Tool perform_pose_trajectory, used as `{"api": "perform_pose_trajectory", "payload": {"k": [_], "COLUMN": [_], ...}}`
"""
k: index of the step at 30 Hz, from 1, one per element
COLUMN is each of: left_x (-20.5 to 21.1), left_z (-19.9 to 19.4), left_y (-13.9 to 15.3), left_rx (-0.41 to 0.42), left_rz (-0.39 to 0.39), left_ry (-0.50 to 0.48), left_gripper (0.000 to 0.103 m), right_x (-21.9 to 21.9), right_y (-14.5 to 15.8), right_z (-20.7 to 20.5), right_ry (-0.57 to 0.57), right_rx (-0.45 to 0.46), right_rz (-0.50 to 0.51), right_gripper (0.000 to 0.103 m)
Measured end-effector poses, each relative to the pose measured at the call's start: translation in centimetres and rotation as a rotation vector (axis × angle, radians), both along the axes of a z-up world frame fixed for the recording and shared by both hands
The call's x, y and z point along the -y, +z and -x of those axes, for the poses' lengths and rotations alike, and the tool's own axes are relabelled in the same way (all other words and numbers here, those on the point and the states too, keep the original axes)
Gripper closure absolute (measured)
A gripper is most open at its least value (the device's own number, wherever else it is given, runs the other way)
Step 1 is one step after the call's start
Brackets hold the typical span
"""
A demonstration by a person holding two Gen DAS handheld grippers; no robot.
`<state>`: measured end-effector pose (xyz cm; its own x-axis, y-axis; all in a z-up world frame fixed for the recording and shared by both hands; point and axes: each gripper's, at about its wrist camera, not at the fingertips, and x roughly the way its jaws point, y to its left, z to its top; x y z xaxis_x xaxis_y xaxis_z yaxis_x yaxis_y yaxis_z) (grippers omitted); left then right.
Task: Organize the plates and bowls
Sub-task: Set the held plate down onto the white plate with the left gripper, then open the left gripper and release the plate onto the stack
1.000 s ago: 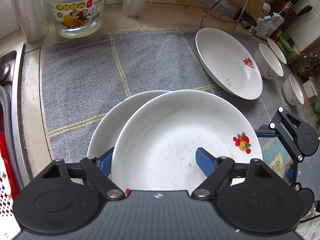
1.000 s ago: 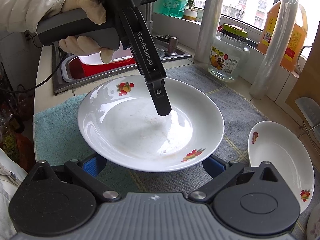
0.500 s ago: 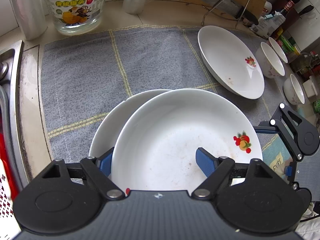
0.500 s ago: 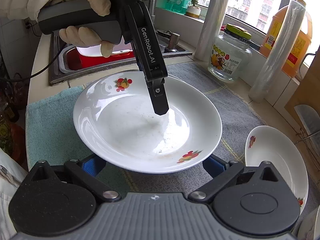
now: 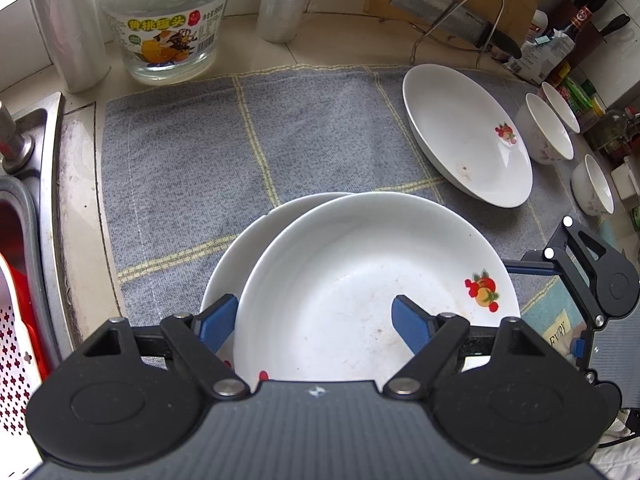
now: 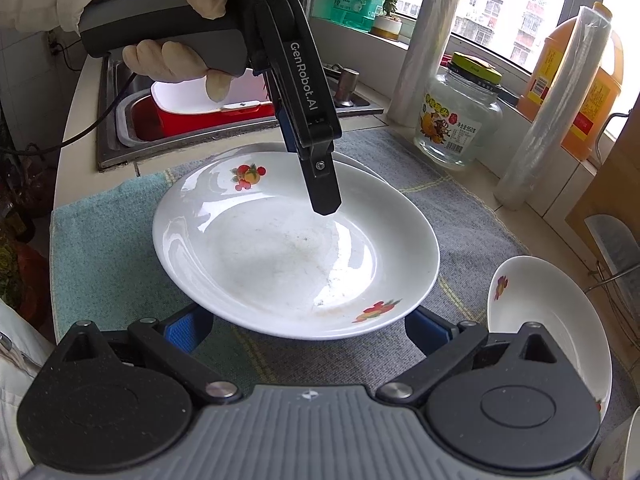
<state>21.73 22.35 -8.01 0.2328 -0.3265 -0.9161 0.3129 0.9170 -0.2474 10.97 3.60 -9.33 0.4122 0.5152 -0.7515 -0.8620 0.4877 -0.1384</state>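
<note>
A white plate (image 5: 360, 280) with a red-and-orange fruit motif sits at lower centre of the left wrist view, overlapping a second plate (image 5: 240, 248) beneath it on the grey checked towel (image 5: 200, 152) — much as half a second ago, though in the right wrist view the plate (image 6: 280, 248) lies a little lower in frame and the edge of the one under it now peeks out behind. The left gripper (image 5: 316, 320) is nearly at its narrowest, clamped on the plate's near rim: one blue pad (image 5: 408, 320) lies inside the dish, the other outside. The right gripper (image 6: 308, 330) stands wide, its fingers reaching under the plate's near edge; whether they touch it cannot be told. The glaze shows faint brownish smears. A third plate (image 5: 468, 132) rests at upper right, with three small bowls (image 5: 548, 132) beyond it.
</note>
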Motion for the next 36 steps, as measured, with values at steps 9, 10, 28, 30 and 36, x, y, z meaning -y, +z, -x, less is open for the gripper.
{"api": "perform_pose_trajectory", "payload": {"k": [9,10,28,30,36], "left_x": [-0.3,-0.3,-1.1,-0.8,0.1], "left_z": [0.3,0.3,1.9,2.6,5.5], "left_y": [0.2,0.3,1.8,2.2,3.1], "left_rx": [0.018,0.018,0.135,0.175,0.306], "left_rz": [-0.011,-0.013,0.000,0.007,-0.028], "left_ry": [0.007,0.008,0.034,0.028,0.049], "left_gripper": [0.018,0.018,0.012,0.010,0.009], "right_x": [0.2,0.1,0.0,0.4,1.6], "right_y": [-0.1,-0.1,0.0,0.1,0.1], "right_z": [-0.2,-0.2,0.3,0.1,-0.3], "right_ry": [-0.007,-0.006,-0.042,-0.074,-0.199], "right_rx": [-0.011,-0.013,-0.029,-0.037,-0.046], "right_rz": [-0.005,-0.007,-0.016,-0.021,-0.016], "right_gripper": [0.000,0.000,0.000,0.000,0.000]}}
